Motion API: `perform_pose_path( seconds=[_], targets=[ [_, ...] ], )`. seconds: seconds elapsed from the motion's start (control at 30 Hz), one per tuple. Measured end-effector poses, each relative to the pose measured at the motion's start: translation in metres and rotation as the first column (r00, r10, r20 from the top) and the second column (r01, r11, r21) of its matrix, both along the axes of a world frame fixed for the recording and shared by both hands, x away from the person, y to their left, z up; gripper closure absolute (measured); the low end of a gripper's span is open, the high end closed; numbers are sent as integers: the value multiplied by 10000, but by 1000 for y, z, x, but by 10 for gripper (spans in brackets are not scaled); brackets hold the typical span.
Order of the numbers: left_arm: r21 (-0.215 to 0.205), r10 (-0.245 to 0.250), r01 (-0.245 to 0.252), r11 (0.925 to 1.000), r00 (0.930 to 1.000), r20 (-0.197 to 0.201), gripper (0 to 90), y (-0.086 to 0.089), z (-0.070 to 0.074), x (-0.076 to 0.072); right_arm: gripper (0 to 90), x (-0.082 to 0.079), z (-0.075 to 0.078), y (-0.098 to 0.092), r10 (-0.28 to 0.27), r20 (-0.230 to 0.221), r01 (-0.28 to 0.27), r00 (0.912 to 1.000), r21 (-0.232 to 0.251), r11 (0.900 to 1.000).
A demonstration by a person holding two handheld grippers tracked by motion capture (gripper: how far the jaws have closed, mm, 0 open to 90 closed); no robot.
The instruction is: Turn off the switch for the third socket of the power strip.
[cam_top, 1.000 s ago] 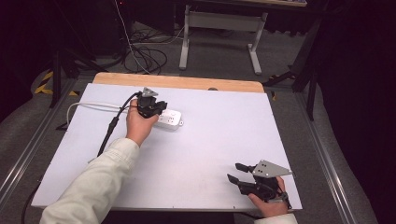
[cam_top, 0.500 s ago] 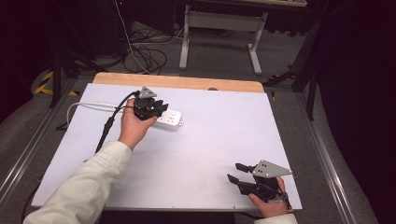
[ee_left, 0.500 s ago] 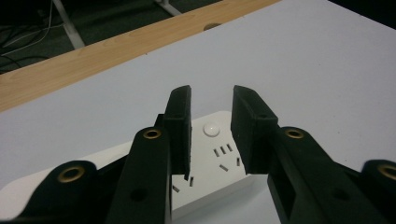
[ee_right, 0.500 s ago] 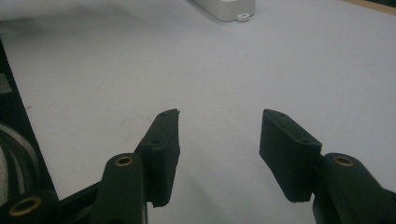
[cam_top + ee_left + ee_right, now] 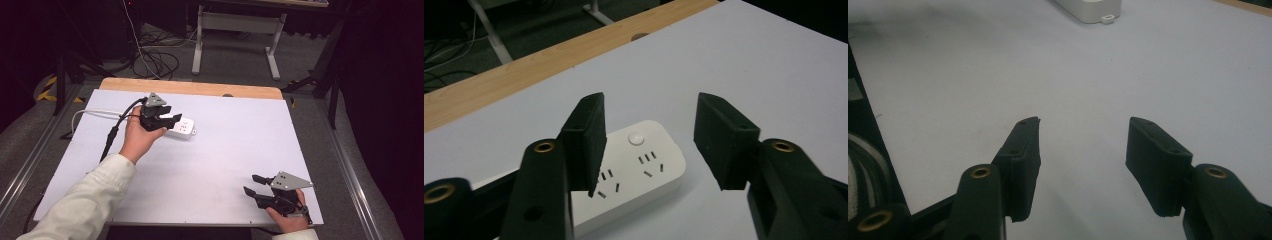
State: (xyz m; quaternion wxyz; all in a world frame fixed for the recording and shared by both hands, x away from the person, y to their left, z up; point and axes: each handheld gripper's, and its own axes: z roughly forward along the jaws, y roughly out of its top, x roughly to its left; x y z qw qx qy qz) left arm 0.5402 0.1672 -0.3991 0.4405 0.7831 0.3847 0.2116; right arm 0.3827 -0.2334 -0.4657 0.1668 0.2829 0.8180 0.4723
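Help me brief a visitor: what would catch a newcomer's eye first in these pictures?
The white power strip on the pale table, toward its far left, with the left gripper just above it, jaws apart and nothing between them. Next, the right gripper, open, at the table's near right edge.

No words, brand names or numbers can be read anywhere. The white power strip (image 5: 624,175) carries only socket slots and a plain round button, without lettering.

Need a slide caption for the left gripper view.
Left tool open above a white power strip on the white table.
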Motion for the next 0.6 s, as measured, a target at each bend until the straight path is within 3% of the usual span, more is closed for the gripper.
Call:
perform_pose_path(
  seconds=[0.33, 0.47, 0.5, 0.57, 0.6],
  targets=[
    [-97, -683, 687, 9976, 9972, 313, 275, 7, 24, -33, 470, 0, 0, 0, -26, -20, 26, 10000, 5, 10000],
    [-291, -735, 759, 9967, 9944, 758, 264, 15, 31, -51, 465, 0, 0, 1, -31, 7, 31, 10000, 9, 10000],
    [-415, -602, 621, 9972, 9971, 465, 252, 19, 34, -60, 465, 0, 0, 1, -20, -7, 20, 10000, 25, 10000],
    [-450, -617, 637, 9970, 9971, 444, 245, 21, 34, -65, 465, 0, 0, 1, -18, -17, 18, 10000, 9, 10000],
    [-405, -765, 801, 9960, 9935, 840, 251, 24, 35, -73, 464, 0, 0, 1, -25, -16, 25, 10000, -3, 10000]
  ],
)
